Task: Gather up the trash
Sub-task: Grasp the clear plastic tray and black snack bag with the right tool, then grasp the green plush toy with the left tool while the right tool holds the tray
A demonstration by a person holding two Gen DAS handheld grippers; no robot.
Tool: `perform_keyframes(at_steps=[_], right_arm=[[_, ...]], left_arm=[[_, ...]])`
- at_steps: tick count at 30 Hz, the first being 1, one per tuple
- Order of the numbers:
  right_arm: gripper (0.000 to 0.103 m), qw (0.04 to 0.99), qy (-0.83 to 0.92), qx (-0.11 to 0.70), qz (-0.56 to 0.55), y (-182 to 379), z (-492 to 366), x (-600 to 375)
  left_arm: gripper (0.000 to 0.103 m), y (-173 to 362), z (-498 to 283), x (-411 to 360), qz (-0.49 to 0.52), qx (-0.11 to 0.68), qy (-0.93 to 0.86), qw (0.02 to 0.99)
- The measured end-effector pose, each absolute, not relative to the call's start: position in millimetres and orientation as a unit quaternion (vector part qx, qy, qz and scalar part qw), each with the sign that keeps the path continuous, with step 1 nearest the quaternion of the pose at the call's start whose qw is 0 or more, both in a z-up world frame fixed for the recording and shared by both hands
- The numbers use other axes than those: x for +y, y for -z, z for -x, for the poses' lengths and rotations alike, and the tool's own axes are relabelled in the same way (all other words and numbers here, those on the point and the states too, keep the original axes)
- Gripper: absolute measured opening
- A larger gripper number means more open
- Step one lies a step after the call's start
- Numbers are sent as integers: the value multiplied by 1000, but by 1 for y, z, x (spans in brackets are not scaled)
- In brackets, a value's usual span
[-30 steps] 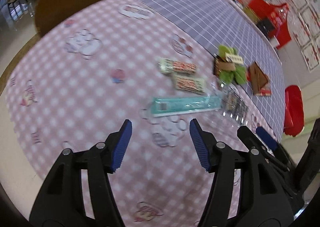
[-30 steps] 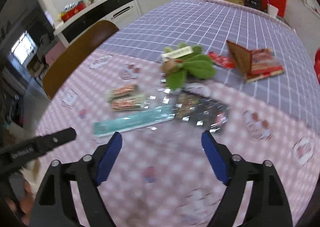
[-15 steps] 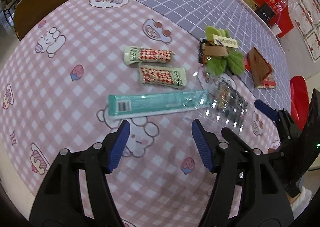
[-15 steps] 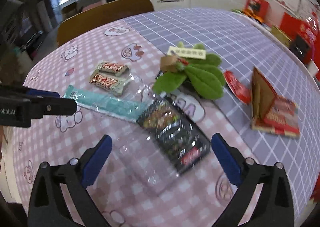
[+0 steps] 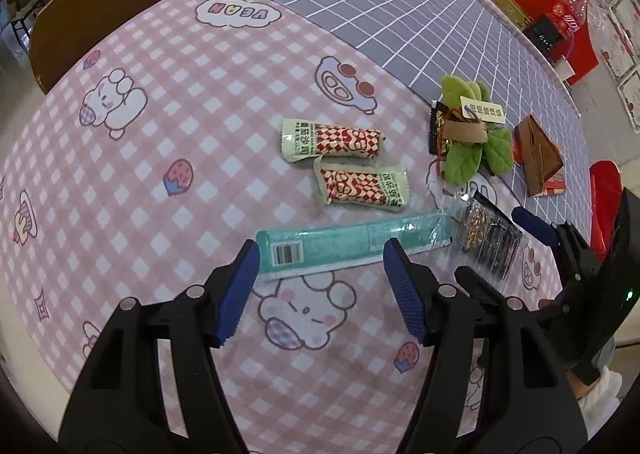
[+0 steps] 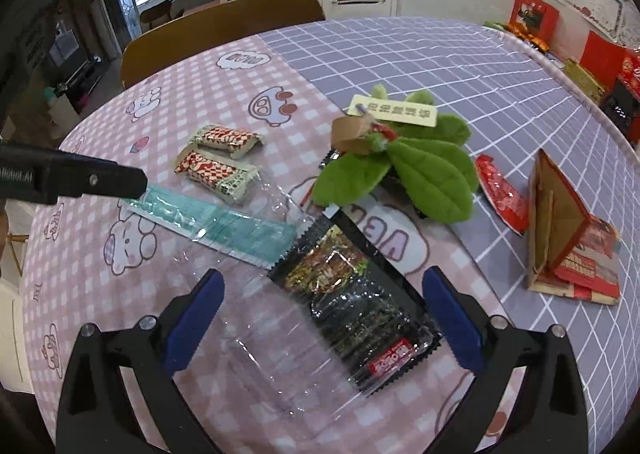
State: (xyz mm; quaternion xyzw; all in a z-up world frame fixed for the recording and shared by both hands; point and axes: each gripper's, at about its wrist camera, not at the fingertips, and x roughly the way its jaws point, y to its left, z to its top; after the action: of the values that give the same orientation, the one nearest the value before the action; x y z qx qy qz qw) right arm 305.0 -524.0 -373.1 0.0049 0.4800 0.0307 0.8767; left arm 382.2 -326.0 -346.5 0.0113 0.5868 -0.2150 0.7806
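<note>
**Both grippers wide open over the wrappers, nothing held**

Trash sits mid-table on the pink checked cloth [image 5: 168, 126], near the seam w/ the purple grid cloth [image 5: 400, 14].

- Teal wrapper [image 5: 344, 244]: long flat strip, long axis runs roughly left-right in the left wrist view, barcode end toward the left gripper's left finger, other end toward the dark snack packet [image 5: 490, 240]. In the right wrist view the same strip [image 6: 224, 226] runs diagonally, upper-left to lower-right, its far end meeting the packet's serrated edge.
- Dark snack packet [image 6: 360, 306]: long axis diagonal, red-label end pointing toward the right gripper. A clear plastic sheet [image 6: 272, 346] lies over/next to it; can't tell which is on top.
- Two red/cream bar wrappers [image 5: 332, 142] [image 5: 362, 186]: lying side by side, roughly parallel to the teal strip, just beyond it.
- Green leaf plush w/ tag [image 6: 408, 166], red sachet [image 6: 500, 194] and brown/red carton [image 6: 568, 242] farther out, on or near the seam.

Left gripper [image 5: 320, 282]: jaws spread wide, empty, tips just short of the teal strip's near edge. Contact w/ cloth: can't tell.

Right gripper [image 6: 320, 318]: jaws spread wider, empty, straddling the clear sheet and dark packet. Not pinching either.
</note>
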Motion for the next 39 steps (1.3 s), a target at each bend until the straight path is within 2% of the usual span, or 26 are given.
perform_keyframes(at_steps=[2,4,7,9,10,11,12,19,24,25,27,39], right_arm=[[87,877,-30,479,-20,373,-303,-527],[72,880,-22,473,-31,369,-301,-529],[69,878,-13,474,-69,368,-299,-538],[71,874,-32,475,-96,366,-296,-544],[85,873,-37,477,-94,365,-294,-543],[93,872,-37,480,-83,365,-292,-543],[96,871,-37,484,-68,365,-290,-542],[96,856,-88,507,43,378,-287,-520],[95,861,-64,501,54,386,-290,-514],[90,865,-49,499,37,386,-289,-517],[85,872,-33,489,-7,381,-287,-527],[85,862,194,419,-209,348,-242,-577]], left_arm=[[64,347,-383,-329,-14,587,218,780],[64,348,-384,-332,-15,590,221,777],[64,348,-385,-336,-13,591,224,775],[64,347,-385,-338,-16,592,227,773],[64,346,-385,-339,-17,591,229,773],[64,345,-384,-339,-19,590,229,774],[64,343,-383,-339,-20,588,228,776],[64,351,-357,-344,-7,590,210,780],[64,360,-348,-351,-18,596,210,775],[64,360,-348,-351,-17,597,211,774],[64,360,-348,-353,-15,594,211,776],[64,347,-374,-415,-30,560,276,781]])
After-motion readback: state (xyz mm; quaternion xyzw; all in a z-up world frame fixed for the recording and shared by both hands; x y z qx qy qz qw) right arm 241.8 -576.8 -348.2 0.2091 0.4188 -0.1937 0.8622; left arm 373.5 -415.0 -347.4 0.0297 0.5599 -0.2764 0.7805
